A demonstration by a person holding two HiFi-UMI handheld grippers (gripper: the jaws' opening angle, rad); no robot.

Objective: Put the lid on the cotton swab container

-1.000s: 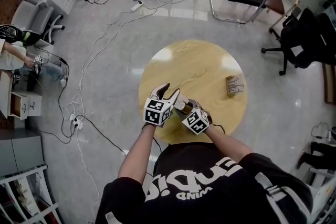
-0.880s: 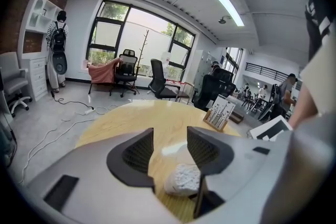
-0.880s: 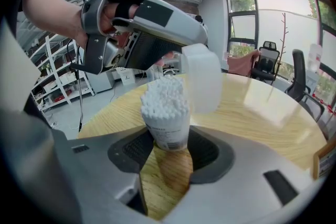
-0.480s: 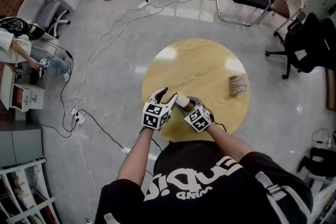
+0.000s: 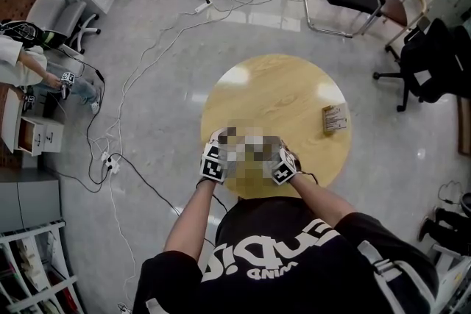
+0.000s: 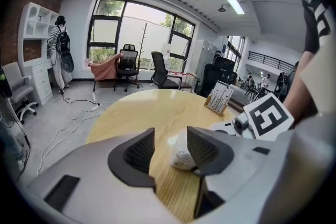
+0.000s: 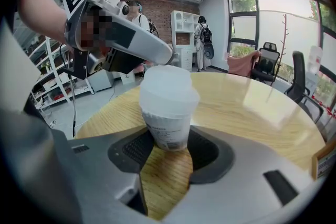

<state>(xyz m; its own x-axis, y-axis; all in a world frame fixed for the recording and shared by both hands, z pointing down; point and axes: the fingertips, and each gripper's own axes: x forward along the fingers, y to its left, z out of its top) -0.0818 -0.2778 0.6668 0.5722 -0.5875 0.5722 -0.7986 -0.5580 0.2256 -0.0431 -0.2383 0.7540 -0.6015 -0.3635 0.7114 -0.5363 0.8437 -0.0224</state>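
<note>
The cotton swab container (image 7: pixel 167 132), a small white plastic tub with a printed label, is standing upright on the pale, grained round wooden table (image 5: pixel 294 95). It is sitting near the edge closest to the person, its long axis running vertical and its capped end pointing up. A frosted, translucent lid (image 7: pixel 168 86), round and slightly wider than the tub, is sitting on top. The right gripper (image 7: pixel 167 140) is clenching the tub's lower body between its dark ribbed pads. The left gripper (image 6: pixel 169 136) is reaching in from the other side with its jaws spread apart and the container showing between them, close to one pad. One of its smooth white fingers is lying by the lid's top, though contact cannot be judged. A small printed box (image 5: pixel 333 118) is resting well apart, toward the table's right edge. Compared with half a second ago, both grippers are staying at nearly the same spot.
</note>
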